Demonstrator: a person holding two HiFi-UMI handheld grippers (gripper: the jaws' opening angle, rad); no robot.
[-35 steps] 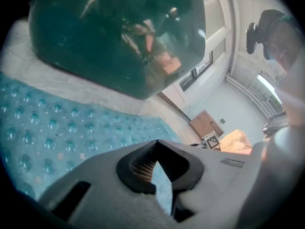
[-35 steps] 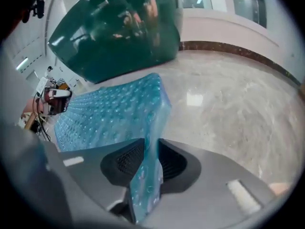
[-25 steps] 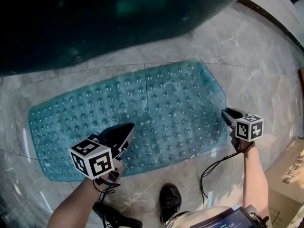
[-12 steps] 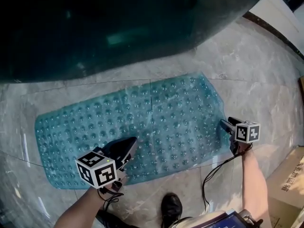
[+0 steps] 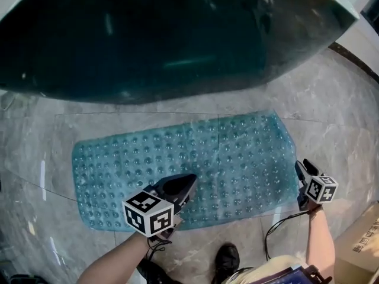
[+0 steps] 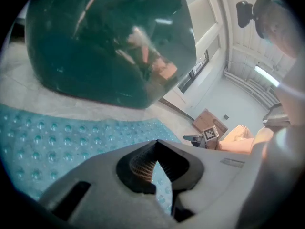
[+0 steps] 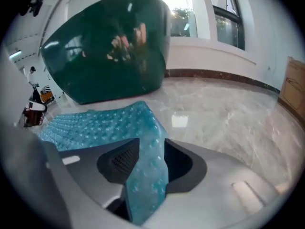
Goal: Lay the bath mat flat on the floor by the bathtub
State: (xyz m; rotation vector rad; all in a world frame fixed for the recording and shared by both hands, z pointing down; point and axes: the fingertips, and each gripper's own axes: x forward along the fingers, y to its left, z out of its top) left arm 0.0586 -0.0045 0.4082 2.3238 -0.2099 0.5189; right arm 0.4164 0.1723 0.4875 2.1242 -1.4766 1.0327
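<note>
the left claw (image 5: 189, 180) is squeezed all the way shut and is holding nothing. it is pointing forward and a little down. the person's left arm (image 5: 112, 265) is reaching up to it from behind. the bath mat (image 5: 237, 152) is lying just under this claw and spreading out in front of it and to both sides. the claw's tip is hanging over the mat's near edge.

the right claw (image 5: 302, 165) is pointing down more steeply, with the right arm (image 5: 317, 235) coming straight up behind it. its jaws are standing partly apart and have just been opening. the right end of the mat is sticking up between them, loose and not pinched.

a second ago both claws were at these same spots along the mat, and they are still staying there. the mat is still lying spread out in the same place.

past the mat, on the far side from both claws, the dark green bathtub (image 5: 148, 34) is sitting on the grey floor (image 5: 337, 111). a cardboard box (image 5: 358, 250) is sitting behind the right claw, beside that arm.
</note>
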